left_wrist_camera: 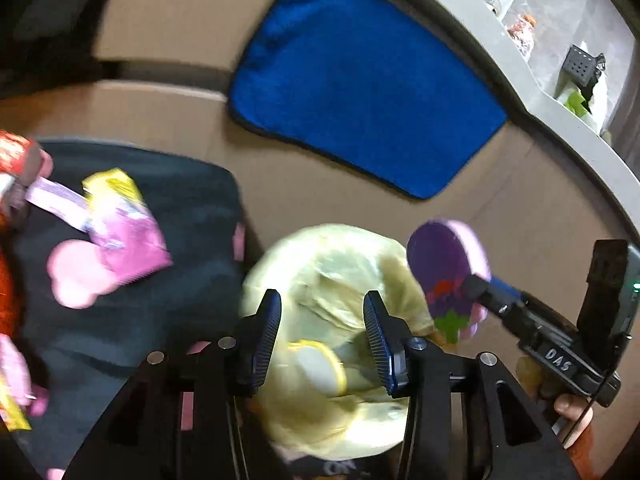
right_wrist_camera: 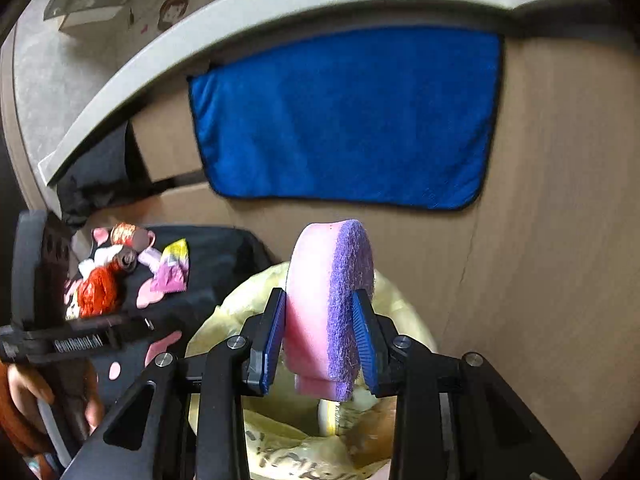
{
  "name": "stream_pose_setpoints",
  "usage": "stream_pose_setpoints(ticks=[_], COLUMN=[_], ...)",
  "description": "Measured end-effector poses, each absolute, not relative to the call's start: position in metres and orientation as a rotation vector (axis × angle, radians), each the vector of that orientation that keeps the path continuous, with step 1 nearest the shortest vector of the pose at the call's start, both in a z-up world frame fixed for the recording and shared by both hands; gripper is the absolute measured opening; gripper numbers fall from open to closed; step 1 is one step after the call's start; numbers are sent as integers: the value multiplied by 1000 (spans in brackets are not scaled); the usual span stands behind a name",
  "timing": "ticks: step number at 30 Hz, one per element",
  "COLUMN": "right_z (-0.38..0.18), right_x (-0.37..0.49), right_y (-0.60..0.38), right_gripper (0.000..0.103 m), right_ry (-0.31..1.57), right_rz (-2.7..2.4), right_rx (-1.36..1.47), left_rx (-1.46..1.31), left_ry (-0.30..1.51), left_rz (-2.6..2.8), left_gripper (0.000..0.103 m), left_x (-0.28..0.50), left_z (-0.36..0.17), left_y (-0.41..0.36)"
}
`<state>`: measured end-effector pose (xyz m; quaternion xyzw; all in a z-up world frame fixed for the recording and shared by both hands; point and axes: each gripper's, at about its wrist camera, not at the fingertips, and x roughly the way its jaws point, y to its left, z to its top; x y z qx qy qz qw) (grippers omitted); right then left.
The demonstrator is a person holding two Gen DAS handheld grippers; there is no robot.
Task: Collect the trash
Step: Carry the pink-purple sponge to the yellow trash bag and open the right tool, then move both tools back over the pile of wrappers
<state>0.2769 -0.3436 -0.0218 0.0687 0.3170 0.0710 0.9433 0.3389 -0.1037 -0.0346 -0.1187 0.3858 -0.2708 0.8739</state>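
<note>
Visibly "DAS" on right gripper (left_wrist_camera: 472, 288), jaws clamped on sponge (right_wrist_camera: 328, 304); left gripper (left_wrist_camera: 322, 336) jaws apart.

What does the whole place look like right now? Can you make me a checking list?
Surface: brown boards; a blue towel lies flat on them.
Job's things: yellow trash bag, mouth open; pink and purple sponge above it; pink and yellow wrapper and red wrapper on a dark patterned cloth.
Clutter: jars and a black box on the grey ledge.
Grippers: right gripper fingers clamp the sponge; left gripper open over the bag, nothing between its fingers.
Cables: thin black one by the right gripper.
Surroundings: grey wall, stickers.
</note>
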Motion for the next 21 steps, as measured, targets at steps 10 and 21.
stream_pose_setpoints(ticks=[10,21], right_z=[-45,-15], right_x=[296,278], right_y=[-315,-259], right_gripper=[58,53], right_ry=[705,599], right_rz=[172,217], right_rx=[124,49], left_rx=[-165,-187], left_ry=[730,649], left_rz=[-365,-113], left_gripper=[44,44], left_x=[302,262], left_z=[-19,-8], left_y=[-13,107])
